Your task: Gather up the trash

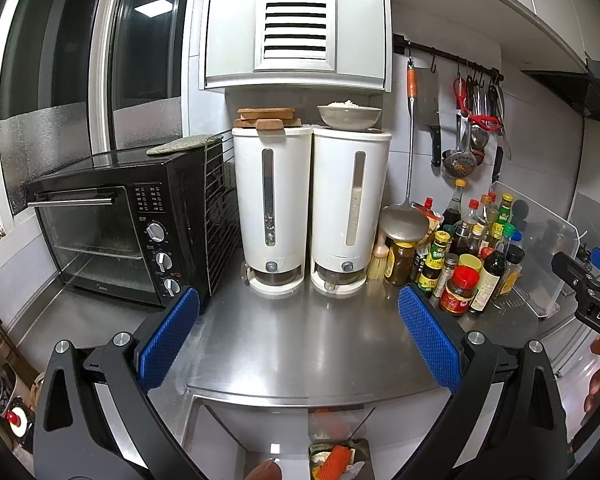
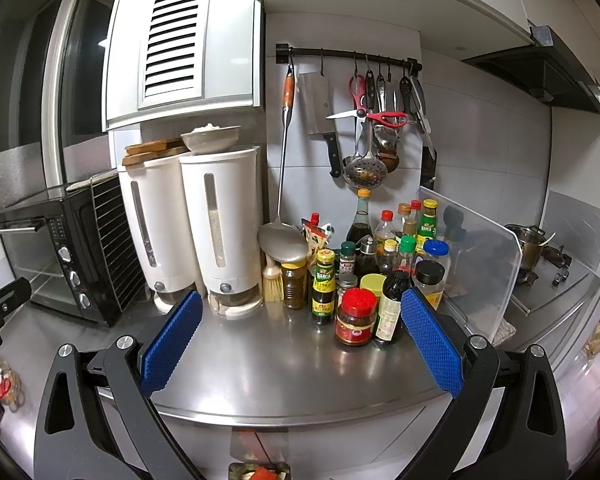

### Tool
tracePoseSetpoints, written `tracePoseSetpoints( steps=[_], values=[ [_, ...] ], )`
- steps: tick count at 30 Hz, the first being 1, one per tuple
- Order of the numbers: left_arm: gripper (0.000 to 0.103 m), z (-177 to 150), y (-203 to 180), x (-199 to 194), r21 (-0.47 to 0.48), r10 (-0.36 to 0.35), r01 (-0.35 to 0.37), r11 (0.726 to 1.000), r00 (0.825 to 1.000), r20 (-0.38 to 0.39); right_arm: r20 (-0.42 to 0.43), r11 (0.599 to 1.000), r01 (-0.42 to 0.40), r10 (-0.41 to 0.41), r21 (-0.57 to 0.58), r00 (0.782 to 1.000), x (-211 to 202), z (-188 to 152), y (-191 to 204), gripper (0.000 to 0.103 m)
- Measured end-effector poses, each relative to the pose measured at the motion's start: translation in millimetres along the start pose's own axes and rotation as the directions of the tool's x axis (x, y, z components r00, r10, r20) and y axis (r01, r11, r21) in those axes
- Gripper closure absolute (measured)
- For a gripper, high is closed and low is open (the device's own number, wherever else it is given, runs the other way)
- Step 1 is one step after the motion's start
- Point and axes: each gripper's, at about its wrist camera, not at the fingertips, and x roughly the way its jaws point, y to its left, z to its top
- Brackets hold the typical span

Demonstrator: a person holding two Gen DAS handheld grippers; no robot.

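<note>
Kitchen corner, stainless worktop (image 1: 300, 340) running wall to wall, bare and shiny in the near middle. Far left: black toaster oven (image 1: 128, 236). Far centre: two white rice dispensers (image 1: 312, 208) side by side, wooden boards on the left one, bowl of rice (image 1: 349, 115) on the right one. Far right: tight cluster of sauce bottles (image 2: 372, 272), red-lidded jar (image 2: 356, 316) nearest, clear splash guard (image 2: 472, 264) just beyond, stove with a pot further right. Utensil rail (image 2: 348, 58) on the wall above with scissors, ladle, skimmer. Left claw (image 1: 300, 340) spread wide, nothing between the pads, held over the near edge of the worktop. Right claw (image 2: 300, 344) likewise wide apart and empty, aimed at the bottle cluster. No loose rubbish visible on the worktop surface itself. Only trash in view: small bin or tray (image 1: 338, 460) below the worktop front edge, holding scraps incl. an orange piece and pale wrappers; cropped at the frame bottom in both views, so contents only partly readable. Judged step: scanning for items or pausing between pickups, nothing in hand. Next move likely needs a target first: sweep the views left and right along the worktop, or drop a claw toward the bin below. Risk: bottles packed close, easy to knock over if reaching far right.
</note>
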Motion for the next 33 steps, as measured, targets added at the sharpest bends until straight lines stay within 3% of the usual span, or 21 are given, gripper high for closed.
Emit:
tracePoseSetpoints(
  steps=[12, 22, 26, 33],
  values=[
    [0.008, 1, 1, 2, -0.024, -0.025, 0.025, 0.999, 1.000, -0.012, -0.002, 1.000, 0.007, -0.007, 0.011, 1.000, 1, 2, -2, 0.003],
    [0.008, 0, 3, 6, -0.051, 0.030, -0.032, 0.998, 0.999, -0.039, -0.011, 1.000, 0.002, -0.002, 0.022, 1.000, 5, -1, -2, 0.003],
    [0.008, -1, 9, 8, -0.089, 0.013, -0.018, 0.996, 0.998, -0.056, -0.020, 1.000, -0.002, 0.002, 0.024, 1.000, 7, -2, -1, 0.003],
    [0.008, -2, 6, 9, -0.073, 0.013, -0.016, 0.997, 0.999, -0.050, -0.032, 1.000, -0.004, 0.005, 0.030, 0.999, 10, -4, 2, 0.003]
  ],
)
